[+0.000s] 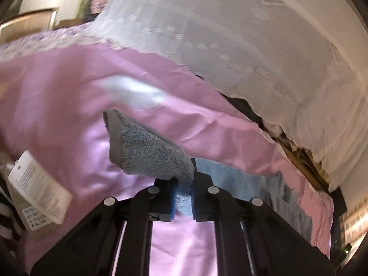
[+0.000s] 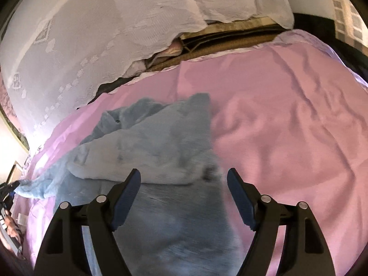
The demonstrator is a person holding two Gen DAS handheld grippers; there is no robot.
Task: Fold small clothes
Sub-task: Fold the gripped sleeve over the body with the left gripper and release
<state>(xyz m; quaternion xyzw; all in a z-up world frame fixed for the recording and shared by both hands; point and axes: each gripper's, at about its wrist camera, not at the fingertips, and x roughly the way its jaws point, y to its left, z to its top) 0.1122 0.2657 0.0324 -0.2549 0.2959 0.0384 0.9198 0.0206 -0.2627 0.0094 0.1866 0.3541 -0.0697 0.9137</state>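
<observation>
Mid-fold: my left gripper (image 1: 184, 184) pinches the blue fleece garment (image 2: 161, 142), right gripper (image 2: 184, 184) spread; next, grab its free edge.

The left gripper (image 1: 184, 191) has its two black jaws closed almost together, and the blue pads (image 1: 173, 195) press a fold of the fluffy blue cloth (image 1: 149, 151) between them. Only a narrow gap stays between the pads, filled with the fabric. The right gripper (image 2: 184, 184) holds its jaws wide apart, and nothing is between the blue pads (image 2: 125, 195). Its fingers hang just above the same blue cloth (image 2: 161, 138) and do not clearly touch it. Both grippers point forward and a little downward over the surface
</observation>
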